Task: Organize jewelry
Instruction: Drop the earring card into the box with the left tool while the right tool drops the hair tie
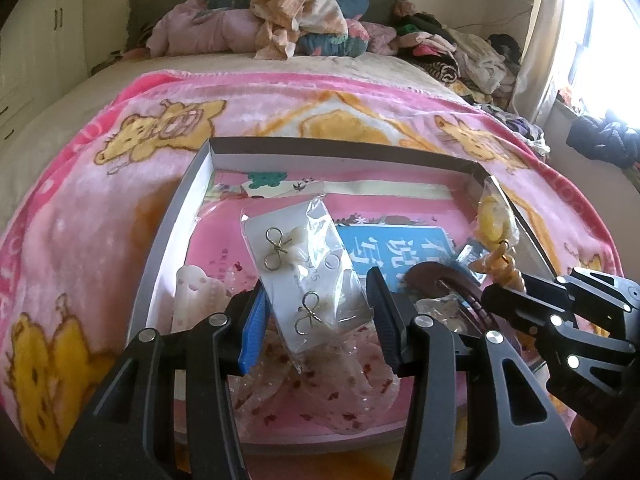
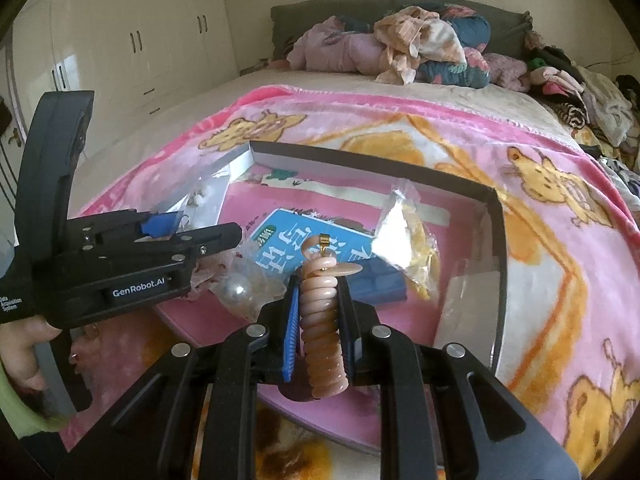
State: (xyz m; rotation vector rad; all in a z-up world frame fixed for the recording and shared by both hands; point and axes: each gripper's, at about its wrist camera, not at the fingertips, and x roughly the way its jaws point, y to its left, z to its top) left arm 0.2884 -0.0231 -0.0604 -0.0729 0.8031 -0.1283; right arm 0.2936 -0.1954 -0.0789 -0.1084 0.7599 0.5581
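Peach coil: a spiral hair tie (image 2: pixel 323 320) stood clamped between the right gripper (image 2: pixel 320 320) fingers, its long axis running forward along them, a gold hook at the far tip.
Right gripper: closed on the coil, held above the near part of the box (image 2: pixel 496 216).
Earring card: a bagged card (image 1: pixel 310 276) of two bow earrings lay between the left gripper (image 1: pixel 316 320) fingers, long axis running away from them and tilted left.
Left gripper: jaws wide apart, flanking the card; contact with it could not be told.
Key relation: the card lay straight ahead of the left fingers, which were nearer to it than the right.
Box: open on the pink blanket (image 1: pixel 100 208), also holding a blue book (image 2: pixel 288 240), a yellow bagged item (image 1: pixel 494 220) and a pearl (image 2: pixel 236 290).
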